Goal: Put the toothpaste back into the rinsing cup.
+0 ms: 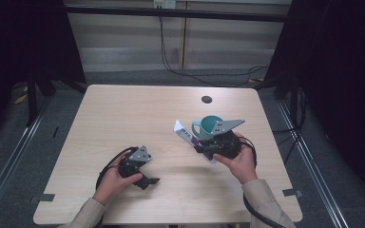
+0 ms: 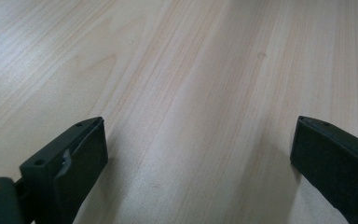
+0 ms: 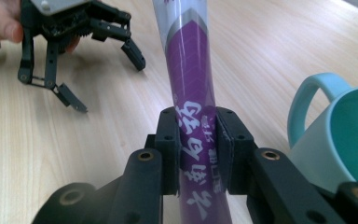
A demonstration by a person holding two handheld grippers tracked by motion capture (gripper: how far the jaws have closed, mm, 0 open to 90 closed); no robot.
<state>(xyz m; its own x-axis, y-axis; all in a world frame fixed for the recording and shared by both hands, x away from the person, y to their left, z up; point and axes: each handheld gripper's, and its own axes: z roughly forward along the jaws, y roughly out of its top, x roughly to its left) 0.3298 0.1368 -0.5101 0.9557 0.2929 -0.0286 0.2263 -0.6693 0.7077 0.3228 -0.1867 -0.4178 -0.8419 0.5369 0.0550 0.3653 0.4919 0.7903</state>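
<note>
The teal mug (image 3: 340,140) runs off the right gripper view's edge; the purple packet's (image 3: 191,84) print is unreadable.

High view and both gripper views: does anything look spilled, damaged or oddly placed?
Nothing stands out. The right gripper is clamped on a purple-and-white tube-shaped packet beside an upright teal ceramic mug; the left gripper rests open on the light wooden table. No spill or damage shows.

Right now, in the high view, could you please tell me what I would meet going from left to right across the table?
Left gripper, open over bare table → purple and white packet → teal mug → right gripper, whose jaws are shut on the packet, and the hand holding it.
</note>
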